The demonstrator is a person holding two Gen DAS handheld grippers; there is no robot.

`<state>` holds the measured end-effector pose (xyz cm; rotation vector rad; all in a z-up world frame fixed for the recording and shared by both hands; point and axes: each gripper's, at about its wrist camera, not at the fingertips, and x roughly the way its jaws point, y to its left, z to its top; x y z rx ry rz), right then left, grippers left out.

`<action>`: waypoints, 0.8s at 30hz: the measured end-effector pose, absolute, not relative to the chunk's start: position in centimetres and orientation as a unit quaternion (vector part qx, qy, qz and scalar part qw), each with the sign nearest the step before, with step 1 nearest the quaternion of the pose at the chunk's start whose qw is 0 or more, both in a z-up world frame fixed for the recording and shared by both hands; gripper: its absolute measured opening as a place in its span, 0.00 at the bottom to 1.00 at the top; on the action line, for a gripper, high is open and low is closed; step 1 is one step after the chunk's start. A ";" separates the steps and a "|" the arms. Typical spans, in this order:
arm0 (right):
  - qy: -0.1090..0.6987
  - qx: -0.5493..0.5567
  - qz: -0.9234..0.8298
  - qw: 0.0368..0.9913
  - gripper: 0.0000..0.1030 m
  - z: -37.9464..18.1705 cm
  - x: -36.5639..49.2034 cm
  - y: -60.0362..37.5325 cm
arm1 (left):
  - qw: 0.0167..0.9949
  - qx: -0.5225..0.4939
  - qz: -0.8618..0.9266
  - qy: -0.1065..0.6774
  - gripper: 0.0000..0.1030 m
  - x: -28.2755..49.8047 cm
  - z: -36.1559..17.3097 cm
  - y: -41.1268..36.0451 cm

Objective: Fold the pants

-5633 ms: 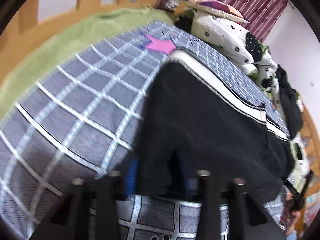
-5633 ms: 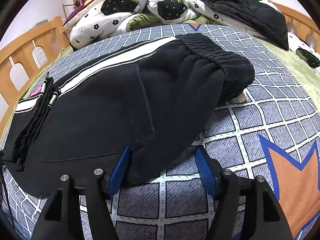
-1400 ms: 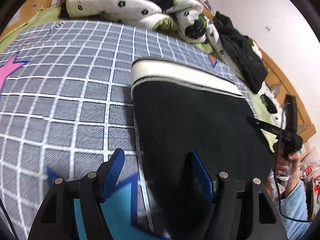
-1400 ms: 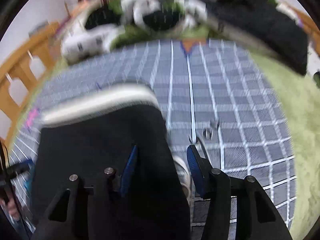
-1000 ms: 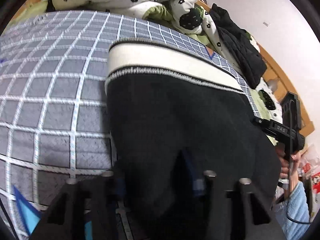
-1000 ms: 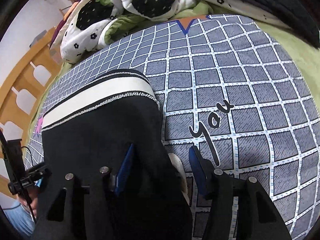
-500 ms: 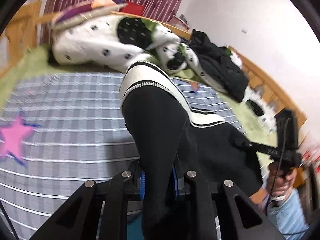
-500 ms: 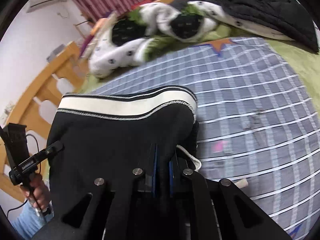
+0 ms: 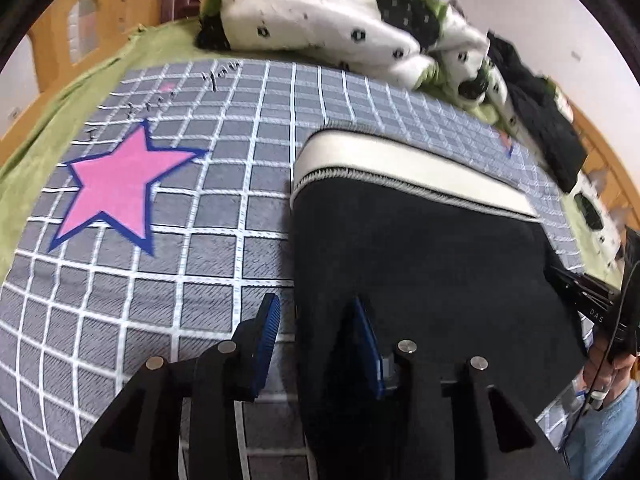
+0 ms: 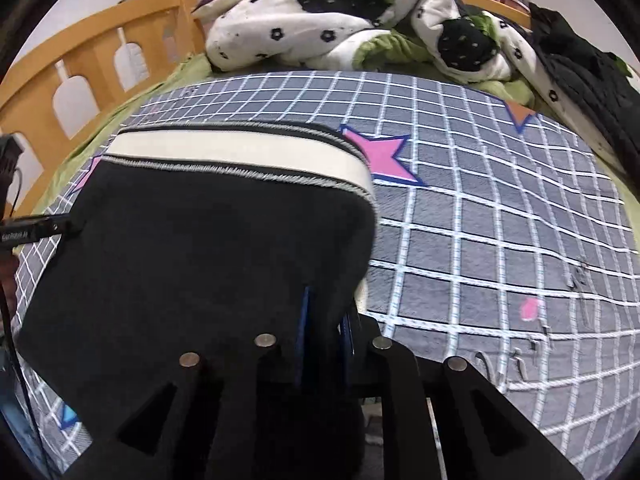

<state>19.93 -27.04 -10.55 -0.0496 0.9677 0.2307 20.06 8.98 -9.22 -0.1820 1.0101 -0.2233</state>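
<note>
1. The bed (image 10: 72,68) has a pale wooden rail with arched cut-outs, at 10 o'clock in the right wrist view.
2. A grey checked blanket (image 10: 500,240) with pink stars covers the middle of it, over a green sheet (image 9: 36,152).
3. Black pants (image 10: 200,260) with a cream band lie on the blanket, toward 8 o'clock.
4. A crumpled white flowered quilt (image 10: 320,28) sits at 12 o'clock, with dark clothing (image 10: 592,68) at 2 o'clock.
</note>
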 end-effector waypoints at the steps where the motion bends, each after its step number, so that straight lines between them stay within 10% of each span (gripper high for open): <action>1: 0.462 -0.017 0.105 0.881 0.15 -10.0 19.7 -27.3 | 0.865 -0.092 -0.116 0.480 0.36 19.2 -8.6 9.0; 24: 0.417 -0.051 0.086 0.903 0.26 -9.2 9.2 -26.0 | 0.849 0.091 -0.198 0.481 0.48 3.4 -11.5 4.9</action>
